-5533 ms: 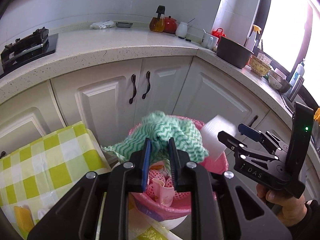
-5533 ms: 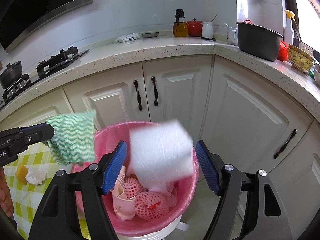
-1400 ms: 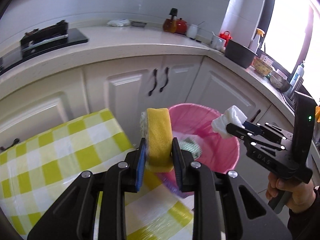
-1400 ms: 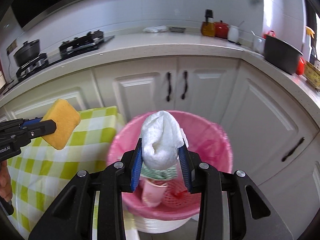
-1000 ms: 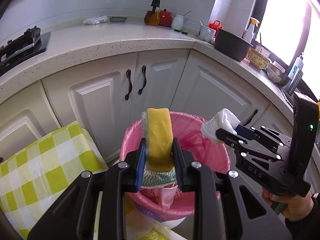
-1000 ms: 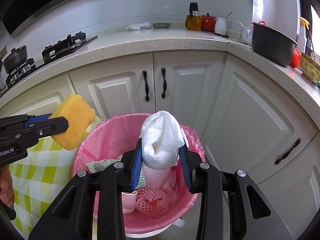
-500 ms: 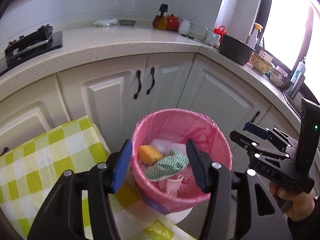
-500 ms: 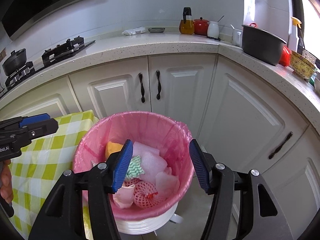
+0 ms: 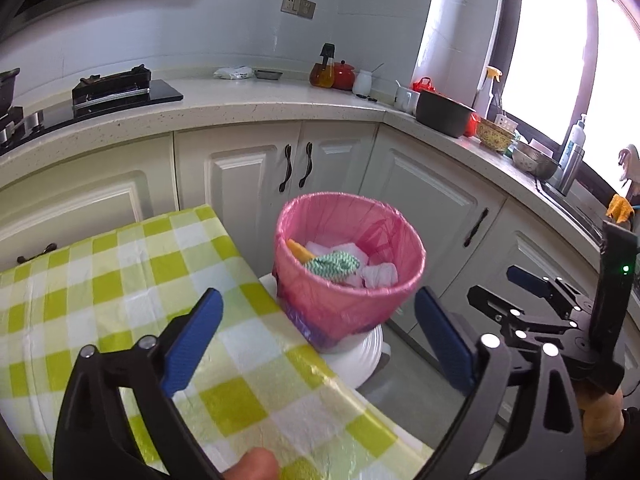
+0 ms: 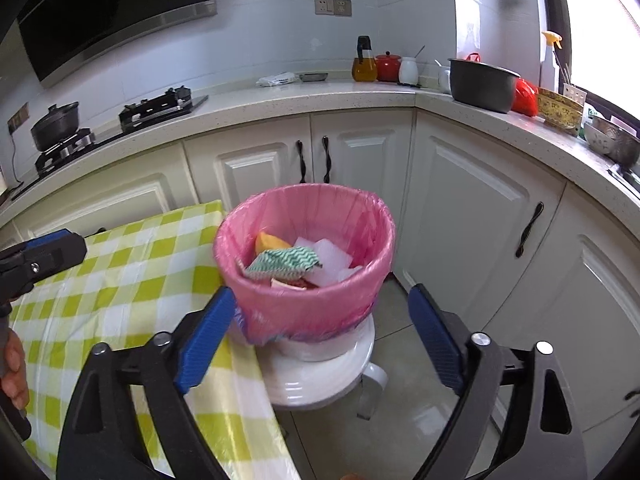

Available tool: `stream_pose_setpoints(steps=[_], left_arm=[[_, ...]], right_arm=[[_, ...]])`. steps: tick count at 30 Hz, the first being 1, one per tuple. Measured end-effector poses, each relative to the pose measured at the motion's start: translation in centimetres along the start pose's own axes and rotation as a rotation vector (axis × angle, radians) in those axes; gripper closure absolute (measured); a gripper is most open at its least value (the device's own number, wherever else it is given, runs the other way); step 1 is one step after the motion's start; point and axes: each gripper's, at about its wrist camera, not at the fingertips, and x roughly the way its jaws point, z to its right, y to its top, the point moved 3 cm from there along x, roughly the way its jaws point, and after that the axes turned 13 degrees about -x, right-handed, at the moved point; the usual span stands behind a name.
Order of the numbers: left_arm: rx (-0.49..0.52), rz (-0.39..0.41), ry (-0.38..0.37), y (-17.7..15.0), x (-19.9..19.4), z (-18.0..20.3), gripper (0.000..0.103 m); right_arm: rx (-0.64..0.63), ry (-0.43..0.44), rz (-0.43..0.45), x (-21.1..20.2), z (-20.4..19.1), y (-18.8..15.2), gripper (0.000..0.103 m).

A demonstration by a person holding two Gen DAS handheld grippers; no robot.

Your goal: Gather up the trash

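A pink-lined trash bin stands on the floor beside the table. Inside lie a yellow sponge, a green zigzag cloth and white tissue. My left gripper is open and empty, held back from the bin over the table edge. My right gripper is open and empty, in front of the bin. The right gripper also shows in the left wrist view, and the left gripper in the right wrist view.
A table with a green and white checked cloth lies left of the bin. White cabinets and a stone counter run behind and to the right. A stove and a dark pot sit on the counter.
Both grippers opened and dropped the yellow sponge and the white tissue into the bin. Both have since pulled up and back from the bin.
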Motion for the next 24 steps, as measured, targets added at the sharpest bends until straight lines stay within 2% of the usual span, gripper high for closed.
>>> stream_pose_setpoints(steps=[3, 8, 24], left_arm=[[0.022, -0.018, 0.014, -1.4, 0.1, 0.0, 0.008], [-0.006, -0.023, 0.016, -2.3, -0.1, -1.3, 0.008], [0.021, -0.027, 0.022, -1.8, 0.1, -1.1, 0.008]], right_arm=[[0.027, 0.01, 0.019, -1.4, -0.5, -1.1, 0.018], [0.008, 0.01, 0.013, -1.9, -1.8, -1.9, 0.018], [0.034, 0.042, 0.009, -1.2, -2.2, -2.2, 0.018]])
